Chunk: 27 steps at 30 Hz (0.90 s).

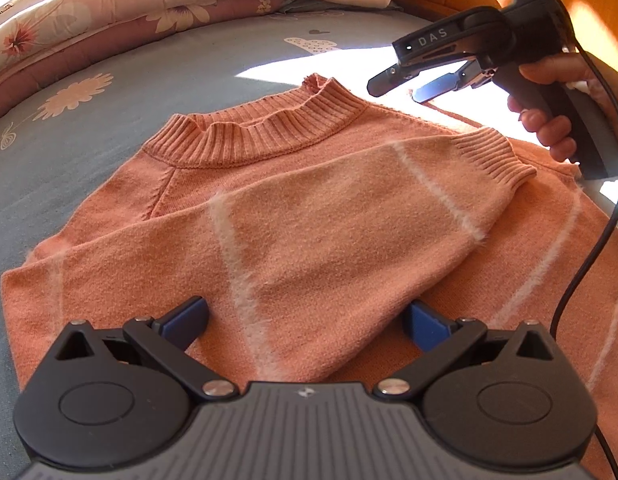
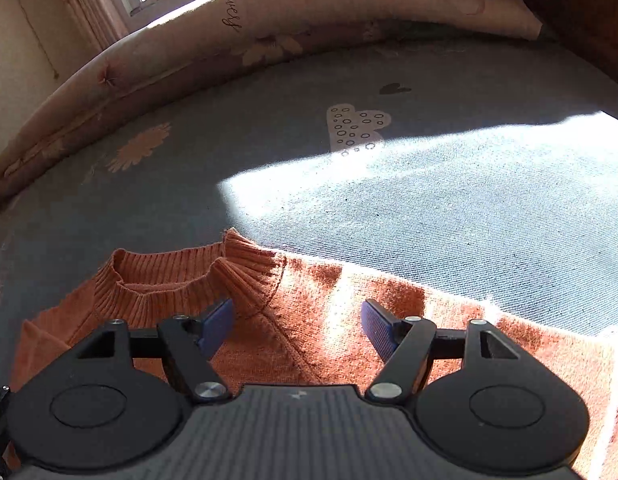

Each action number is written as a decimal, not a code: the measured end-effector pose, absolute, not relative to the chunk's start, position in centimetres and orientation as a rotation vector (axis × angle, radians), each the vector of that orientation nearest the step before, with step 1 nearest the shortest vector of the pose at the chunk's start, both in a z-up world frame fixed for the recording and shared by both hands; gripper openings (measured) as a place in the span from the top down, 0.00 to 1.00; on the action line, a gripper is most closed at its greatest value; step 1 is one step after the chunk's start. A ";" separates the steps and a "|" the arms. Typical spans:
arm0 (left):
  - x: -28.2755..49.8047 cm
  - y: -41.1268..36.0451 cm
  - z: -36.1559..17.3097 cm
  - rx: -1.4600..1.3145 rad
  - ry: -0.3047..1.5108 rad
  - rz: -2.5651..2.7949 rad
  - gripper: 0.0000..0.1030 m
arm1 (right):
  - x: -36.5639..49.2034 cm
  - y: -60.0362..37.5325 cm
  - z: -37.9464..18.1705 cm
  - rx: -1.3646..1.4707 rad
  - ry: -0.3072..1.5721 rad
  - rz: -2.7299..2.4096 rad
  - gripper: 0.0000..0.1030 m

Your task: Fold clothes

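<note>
Left gripper (image 1: 307,322) spread, empty, low over orange sweater (image 1: 309,240) on bedsheet (image 1: 89,152); folded-in sleeve (image 1: 389,200) just ahead.

Right gripper (image 2: 297,326) spread, empty; collar (image 2: 169,284) ahead-left. Risk: pinching one knit layer could drag the sleeve fold askew.

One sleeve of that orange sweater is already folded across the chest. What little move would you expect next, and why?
Probably the right gripper drops onto the shoulder just below it to begin folding in the other side. The sweater lies flat on the bed with one sleeve across its chest, the other side lies spread out, and both the right and the left gripper hover open, holding nothing.
</note>
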<state>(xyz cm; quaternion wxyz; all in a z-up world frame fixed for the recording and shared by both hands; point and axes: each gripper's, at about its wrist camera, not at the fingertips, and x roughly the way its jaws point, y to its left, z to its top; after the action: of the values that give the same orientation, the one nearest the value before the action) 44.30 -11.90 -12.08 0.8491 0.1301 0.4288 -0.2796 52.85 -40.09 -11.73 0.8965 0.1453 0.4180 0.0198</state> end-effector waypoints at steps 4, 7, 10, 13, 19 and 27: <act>44.4 -11.9 -12.0 0.274 0.912 -0.583 0.00 | 54.7 -40.9 -12.1 0.319 0.857 0.022 0.28; 44.4 -12.0 -12.0 0.273 0.911 -0.575 0.00 | 53.2 -41.3 -10.4 0.308 0.841 0.032 0.27; 44.4 -12.2 -12.0 0.272 0.916 -0.561 0.00 | 50.7 -42.0 -8.8 0.304 0.834 0.028 0.27; 44.4 -12.4 -11.8 0.278 0.922 -0.545 0.00 | 47.0 -43.0 -8.4 0.334 0.860 0.002 0.26; 42.7 -12.9 -10.3 0.303 0.909 -0.496 0.00 | 39.8 -41.7 -8.8 0.327 0.946 -0.018 0.26; 36.4 -14.3 -8.4 0.398 0.925 -0.578 0.00 | 32.9 -38.6 -10.2 0.211 1.044 -0.010 0.26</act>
<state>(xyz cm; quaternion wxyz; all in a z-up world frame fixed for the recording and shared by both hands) 36.43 -14.27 -8.43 0.8362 0.1879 0.4369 -0.2732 32.86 -38.62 -10.19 0.8616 0.1007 0.4975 -0.0050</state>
